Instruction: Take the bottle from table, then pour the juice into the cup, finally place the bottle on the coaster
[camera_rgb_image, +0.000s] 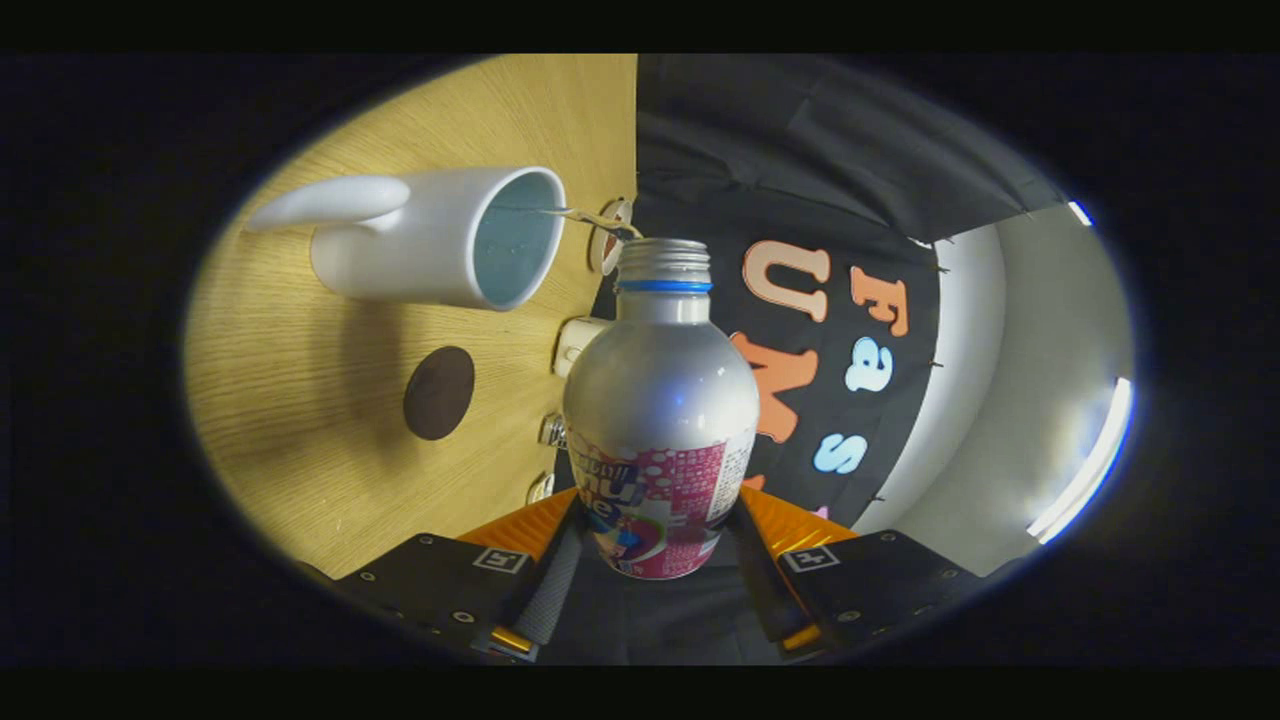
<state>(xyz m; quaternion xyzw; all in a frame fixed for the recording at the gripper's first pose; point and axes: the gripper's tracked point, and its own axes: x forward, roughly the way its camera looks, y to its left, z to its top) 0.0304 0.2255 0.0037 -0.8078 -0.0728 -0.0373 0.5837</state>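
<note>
**Bottle tipped toward cup**

Gripper (655, 545) clamps bottle (660, 400) at the label, both fingers pressing. Uncapped neck sits just beside white cup (430, 240) mouth. Dark round coaster (438, 392) on desk (300, 420), near cup. Small fittings along desk edge.

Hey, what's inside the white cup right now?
The white cup shows a pale bluish inner wall and no visible juice; its bottom is too dim to judge. The bottle, clamped in the hand-held gripper, has its open mouth beside the cup's rim.
</note>
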